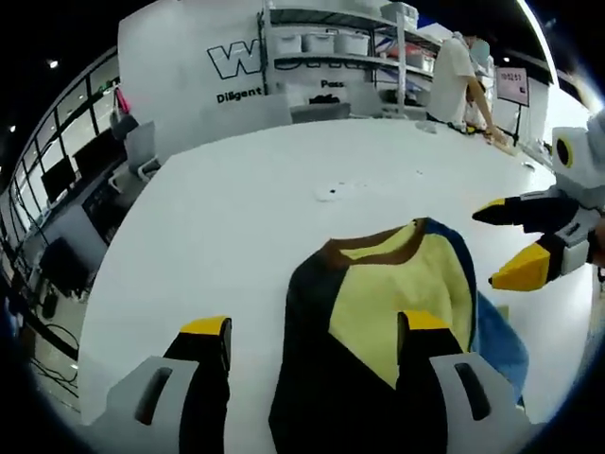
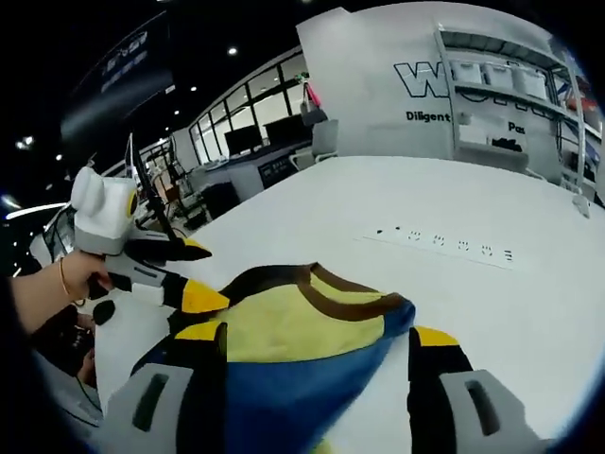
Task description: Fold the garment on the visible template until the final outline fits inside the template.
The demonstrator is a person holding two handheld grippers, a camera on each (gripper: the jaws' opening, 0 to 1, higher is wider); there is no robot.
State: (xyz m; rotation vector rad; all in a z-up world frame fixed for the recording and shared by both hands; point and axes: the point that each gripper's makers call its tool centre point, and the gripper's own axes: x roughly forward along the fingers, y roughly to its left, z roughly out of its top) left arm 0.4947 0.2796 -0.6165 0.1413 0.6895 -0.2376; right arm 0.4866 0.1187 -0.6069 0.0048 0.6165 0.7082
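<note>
Here we see a yellow, navy and blue knit garment with a brown collar [image 1: 397, 312] lying on the broad white table [image 1: 236, 218]. In the left gripper view, our left gripper [image 1: 317, 345] hovers over it with its yellow-tipped black jaws spread apart, and the right gripper [image 1: 510, 246] comes in from the right, jaws parted beside the garment's edge. In the right gripper view, the right gripper [image 2: 317, 355] straddles the blue part of the garment [image 2: 302, 340], jaws wide, and the left gripper [image 2: 194, 274] shows with a hand [image 2: 57, 284] holding it.
</note>
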